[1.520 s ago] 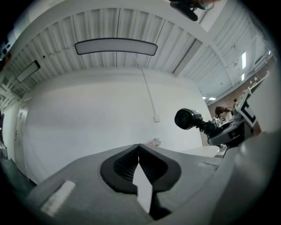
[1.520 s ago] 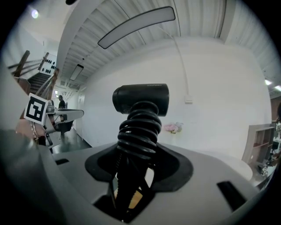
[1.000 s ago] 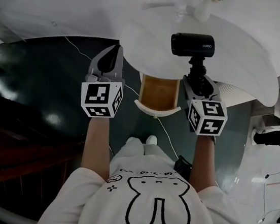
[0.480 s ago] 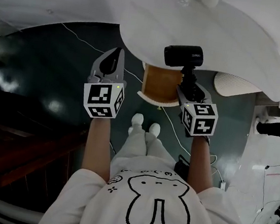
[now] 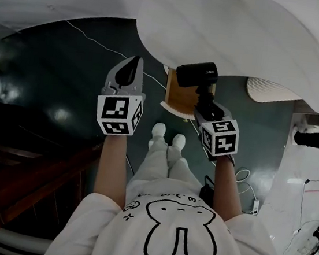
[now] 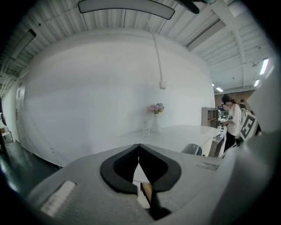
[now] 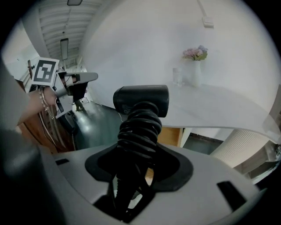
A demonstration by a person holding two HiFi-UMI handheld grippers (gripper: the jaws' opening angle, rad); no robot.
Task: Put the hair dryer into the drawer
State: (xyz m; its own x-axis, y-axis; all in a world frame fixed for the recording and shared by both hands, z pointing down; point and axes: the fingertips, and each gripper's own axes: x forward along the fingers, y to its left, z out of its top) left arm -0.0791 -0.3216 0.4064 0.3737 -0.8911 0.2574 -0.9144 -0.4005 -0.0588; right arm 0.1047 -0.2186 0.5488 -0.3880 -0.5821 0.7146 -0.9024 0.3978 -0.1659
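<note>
My right gripper is shut on the handle of the black hair dryer, whose cord is wound round that handle. The dryer's barrel lies crosswise above the jaws. It hangs over the open drawer, a wooden-lined box with a white front that sticks out from under the white table. The drawer's wood shows just behind the handle. My left gripper is to the left of the drawer over the dark floor, shut with nothing in it; its pads meet at the tip.
A vase of flowers and a glass stand on the table's far side. A white ribbed bin stands to the right of the drawer. Cables run across the dark floor. A person stands far off.
Both grippers have sunk. The hair dryer has come down and slightly left, from in front of the tabletop to just over the open drawer. The left gripper stays shut.
</note>
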